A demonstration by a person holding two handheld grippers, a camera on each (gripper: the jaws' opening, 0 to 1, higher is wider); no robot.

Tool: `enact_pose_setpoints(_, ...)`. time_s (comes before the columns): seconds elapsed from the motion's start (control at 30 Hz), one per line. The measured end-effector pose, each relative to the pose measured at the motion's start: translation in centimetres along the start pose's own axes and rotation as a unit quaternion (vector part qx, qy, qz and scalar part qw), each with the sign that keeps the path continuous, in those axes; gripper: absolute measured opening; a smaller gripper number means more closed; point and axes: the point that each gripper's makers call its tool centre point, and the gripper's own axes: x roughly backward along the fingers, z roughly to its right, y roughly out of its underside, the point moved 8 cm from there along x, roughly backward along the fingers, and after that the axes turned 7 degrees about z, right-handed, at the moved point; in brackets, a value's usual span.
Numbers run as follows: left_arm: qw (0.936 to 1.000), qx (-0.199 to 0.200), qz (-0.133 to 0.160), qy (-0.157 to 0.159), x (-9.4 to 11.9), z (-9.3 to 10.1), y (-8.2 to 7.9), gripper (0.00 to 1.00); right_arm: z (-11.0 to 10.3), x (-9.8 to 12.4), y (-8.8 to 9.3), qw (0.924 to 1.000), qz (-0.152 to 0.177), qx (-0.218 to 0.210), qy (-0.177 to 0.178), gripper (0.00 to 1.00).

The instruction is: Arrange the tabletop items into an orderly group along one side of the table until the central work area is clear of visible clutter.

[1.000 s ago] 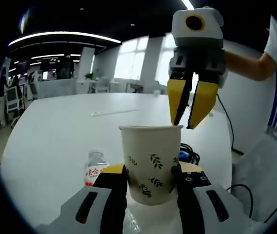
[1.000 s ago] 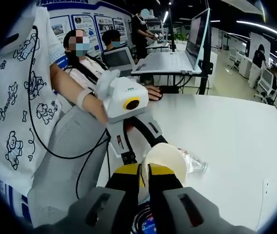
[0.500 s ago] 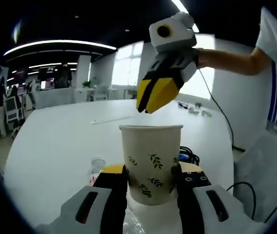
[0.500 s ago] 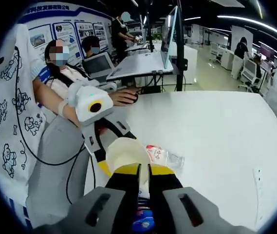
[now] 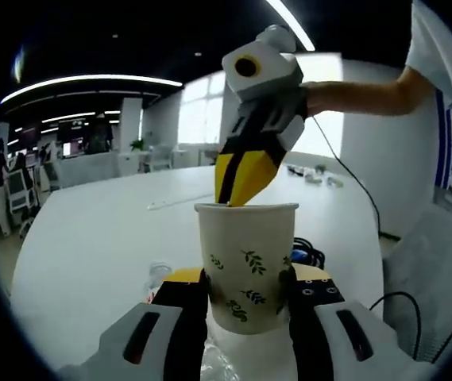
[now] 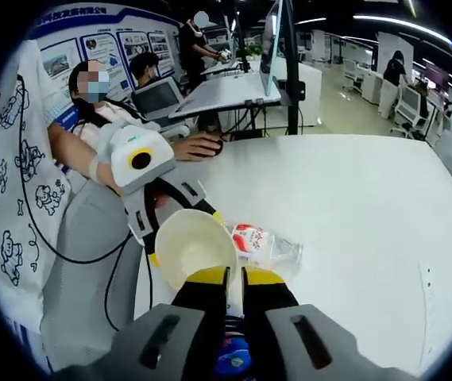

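Observation:
A white paper cup (image 5: 245,270) printed with green leaves stands upright between my left gripper's (image 5: 245,279) jaws, which are shut on its sides. My right gripper (image 5: 238,189) reaches in from the upper right, its yellow jaws pressed together, with the tips at the cup's far rim. In the right gripper view my own jaws (image 6: 234,276) are shut just above the open mouth of the cup (image 6: 194,246), which the left gripper (image 6: 186,238) holds from behind. A clear plastic bottle (image 6: 265,246) with a red label lies on its side on the white table (image 6: 353,198) beside the cup (image 5: 156,278).
A black cable with a blue part (image 5: 309,252) lies by the table's edge near the cup. A thin pale strip (image 5: 186,202) lies farther out on the table. A grey chair (image 6: 90,262) and seated people at a laptop desk (image 6: 226,91) border that side.
The right gripper's jaws, open astride the cup's rim a second ago, have shut. It lifted, swung left above the cup, then came down to the far rim. The cup stays held.

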Motion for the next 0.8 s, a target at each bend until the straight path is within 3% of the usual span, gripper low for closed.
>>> enact_pose_setpoints(0.4,1.0000,0.001,-0.003,-0.001,-0.13,-0.05,0.06,0.36,-0.08,-0.38,0.21,0.9999,0.000,-0.013,0.003,0.00)
enact_pose_setpoints(0.6,0.9999,-0.004,-0.012,-0.001,-0.20,-0.05,0.34,0.36,0.01,-0.47,0.14,0.9984,0.006,-0.056,-0.003,0.00)
enact_pose_setpoints(0.8,0.9999,-0.004,-0.013,-0.004,-0.25,-0.05,0.37,0.37,0.26,-0.43,0.13,0.9973,0.011,-0.072,-0.005,0.00)
